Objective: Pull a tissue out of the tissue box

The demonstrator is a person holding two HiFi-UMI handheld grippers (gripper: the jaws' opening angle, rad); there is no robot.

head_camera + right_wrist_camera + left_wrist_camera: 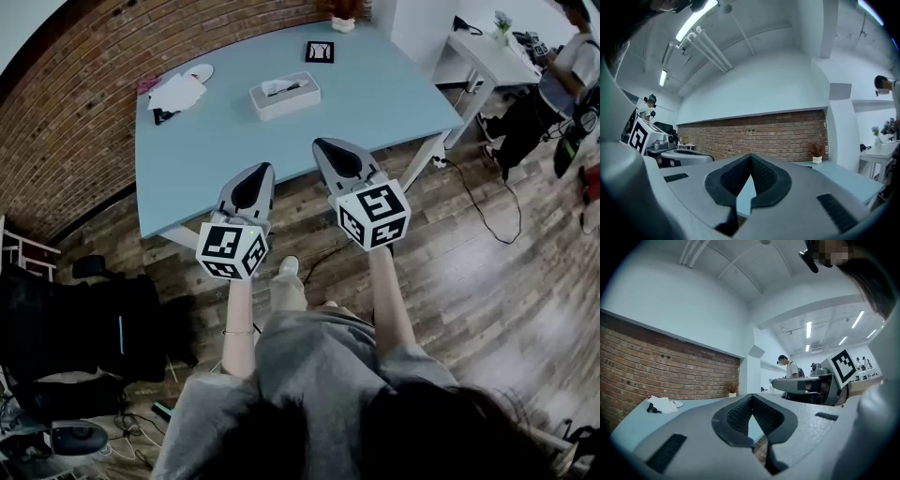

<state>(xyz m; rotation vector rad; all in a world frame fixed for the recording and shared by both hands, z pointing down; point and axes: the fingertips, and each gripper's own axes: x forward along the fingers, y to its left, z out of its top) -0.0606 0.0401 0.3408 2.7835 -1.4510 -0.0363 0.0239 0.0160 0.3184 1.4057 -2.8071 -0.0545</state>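
The person stands at the near edge of the table [394, 103] with both forearms stretched forward and held level, side by side. The left gripper [262, 172] points ahead over the table's edge, and its marker cube faces the head camera. The right gripper [323, 147] is just beside it and reaches a little further over the light blue top. In the left gripper view the dark ribbed fingers [736, 414] meet at their tips, with only a narrow wedge of gap below them and nothing between them. The right gripper's fingers [765, 176] stand the same way in its own view: tips together, nothing gripped. The tissue box [284, 97] is a pale, low rectangle lying flat near the middle of the table. It is beyond both grippers and well apart from them, roughly between the lines they point along. A tissue [280, 87] shows at the slot in its top. To the box's left lies a loose heap of white papers [176, 91]. Further back sits a black-and-white marker card [320, 52].
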